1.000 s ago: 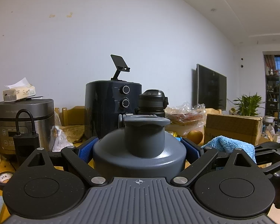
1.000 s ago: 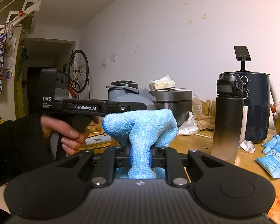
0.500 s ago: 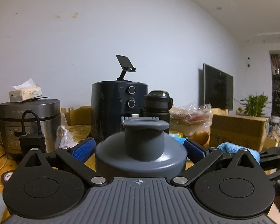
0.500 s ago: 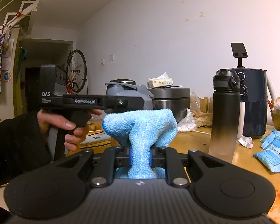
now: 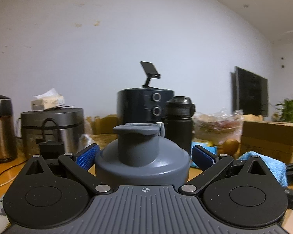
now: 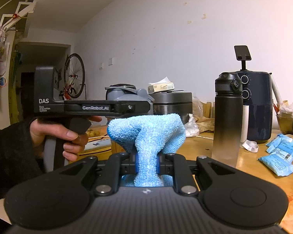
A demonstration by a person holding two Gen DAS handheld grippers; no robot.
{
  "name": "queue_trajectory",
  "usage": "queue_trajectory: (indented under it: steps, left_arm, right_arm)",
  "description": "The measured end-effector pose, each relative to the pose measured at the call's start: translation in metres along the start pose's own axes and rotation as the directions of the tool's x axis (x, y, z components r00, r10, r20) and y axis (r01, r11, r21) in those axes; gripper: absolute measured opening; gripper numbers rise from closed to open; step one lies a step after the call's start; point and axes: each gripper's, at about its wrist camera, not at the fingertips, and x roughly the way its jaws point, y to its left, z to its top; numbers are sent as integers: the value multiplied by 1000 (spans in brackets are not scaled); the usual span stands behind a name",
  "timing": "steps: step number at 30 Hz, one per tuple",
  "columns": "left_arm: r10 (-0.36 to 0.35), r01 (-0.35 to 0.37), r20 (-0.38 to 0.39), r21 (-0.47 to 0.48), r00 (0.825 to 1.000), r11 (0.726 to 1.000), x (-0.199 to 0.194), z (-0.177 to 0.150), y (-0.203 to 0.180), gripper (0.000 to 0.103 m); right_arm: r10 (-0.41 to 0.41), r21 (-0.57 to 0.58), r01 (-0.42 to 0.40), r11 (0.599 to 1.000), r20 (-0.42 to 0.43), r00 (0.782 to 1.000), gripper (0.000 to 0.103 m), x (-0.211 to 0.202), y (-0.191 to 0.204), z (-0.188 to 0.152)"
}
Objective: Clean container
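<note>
Left tool (image 5: 144, 156) clamps grey container (image 5: 142, 161) between pads.

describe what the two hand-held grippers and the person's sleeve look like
Each hand-held gripper has a ribbed grey deck with a small centre mark, two round black discs, black linkage arms with silver pivots, and blue ridged pads. From the side, the left one is a black pistol-grip body printed "DAS" and "GenRobot.AI". The sleeve is black.

A black bottle (image 6: 227, 117) stands beside a dark air fryer (image 6: 257, 105) on the wooden table (image 6: 254, 167), blue packets (image 6: 277, 156) scattered nearby.
</note>
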Motion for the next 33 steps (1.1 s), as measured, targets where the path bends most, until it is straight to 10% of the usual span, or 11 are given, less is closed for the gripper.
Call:
queue_trajectory:
  steps: [18,33]
  left_arm:
    - [313,-312,-1,-54,950,948,12,4,-36,103]
    - [421,-421,-12,-54,907,906,18,7,-49,103]
  right_arm:
    - [-49,11,48,999,20,999,14,-4,7,-7]
    - [-40,27,40,999,18,999,14,-6,7,-10]
